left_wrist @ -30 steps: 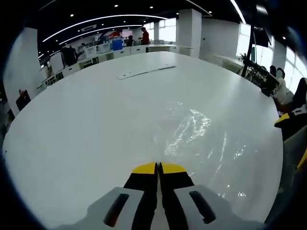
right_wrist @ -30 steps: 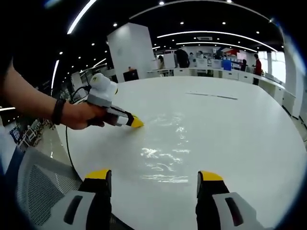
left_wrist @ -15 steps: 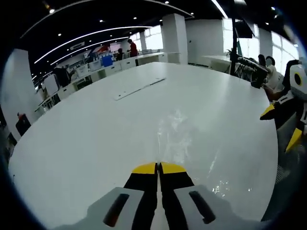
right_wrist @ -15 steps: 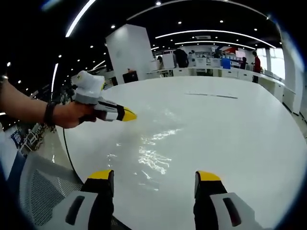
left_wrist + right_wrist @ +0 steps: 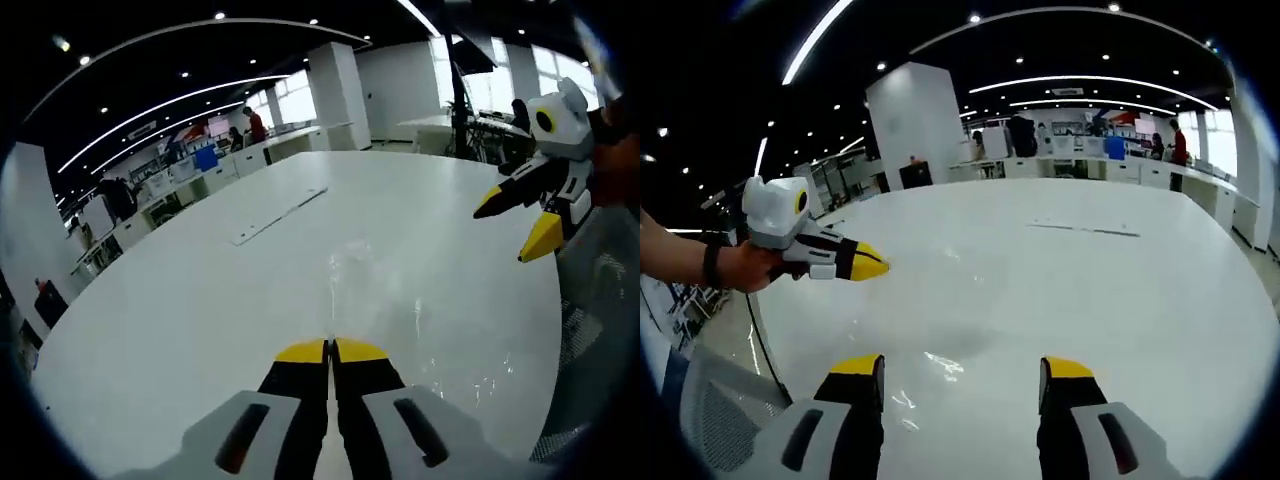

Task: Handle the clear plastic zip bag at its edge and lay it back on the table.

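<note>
Left gripper view: left gripper (image 5: 331, 350) has jaws pressed together on the near edge of the clear zip bag (image 5: 352, 285), which stretches forward from the tips over the white table (image 5: 180, 310). Right gripper (image 5: 518, 222) hangs off to the right, jaws parted, holding nothing. Judgement: bag edge is lifted. To lay it back well, lower slowly and flat, then unclench only once the film rests on the surface.

Glossy clear-plastic zip bag (image 5: 345, 285), smooth table (image 5: 200, 300)
</note>
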A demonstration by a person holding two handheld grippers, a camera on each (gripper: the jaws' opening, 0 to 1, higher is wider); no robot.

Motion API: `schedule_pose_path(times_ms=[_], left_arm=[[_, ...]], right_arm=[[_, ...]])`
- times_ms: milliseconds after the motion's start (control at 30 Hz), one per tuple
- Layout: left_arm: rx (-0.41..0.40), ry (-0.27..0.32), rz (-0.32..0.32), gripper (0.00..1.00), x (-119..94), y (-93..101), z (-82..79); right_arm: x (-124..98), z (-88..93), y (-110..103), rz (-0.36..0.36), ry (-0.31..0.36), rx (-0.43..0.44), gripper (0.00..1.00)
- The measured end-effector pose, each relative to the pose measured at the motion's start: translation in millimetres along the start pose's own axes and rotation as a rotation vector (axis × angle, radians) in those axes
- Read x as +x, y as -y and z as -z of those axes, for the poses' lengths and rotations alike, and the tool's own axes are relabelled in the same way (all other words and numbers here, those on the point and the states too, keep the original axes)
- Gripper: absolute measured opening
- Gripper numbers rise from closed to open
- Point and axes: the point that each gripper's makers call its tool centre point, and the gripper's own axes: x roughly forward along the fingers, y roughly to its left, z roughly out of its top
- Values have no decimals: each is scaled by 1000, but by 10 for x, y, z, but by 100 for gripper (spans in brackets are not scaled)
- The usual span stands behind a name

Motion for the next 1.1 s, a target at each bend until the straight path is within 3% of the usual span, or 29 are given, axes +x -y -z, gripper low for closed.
schedule_pose_path(times_ms=[100,233,600,867,1100], left_arm=[[67,-11,21,0,-27,10,40],[94,-8,42,0,-121,31,39],[149,12,92,0,-296,320,-155],[178,8,138,0,-343,435,-116],[196,12,152,0,-372,453,-117]], right_arm=[[43,-34,15,-16,-14,-29,60],[92,-71,32,-43,-55,-108,60],[263,-264,60,-88,-67,-196,53],[290,-183,61,-126,-142,-300,48],[313,-133,3,-176,-172,-330,34]])
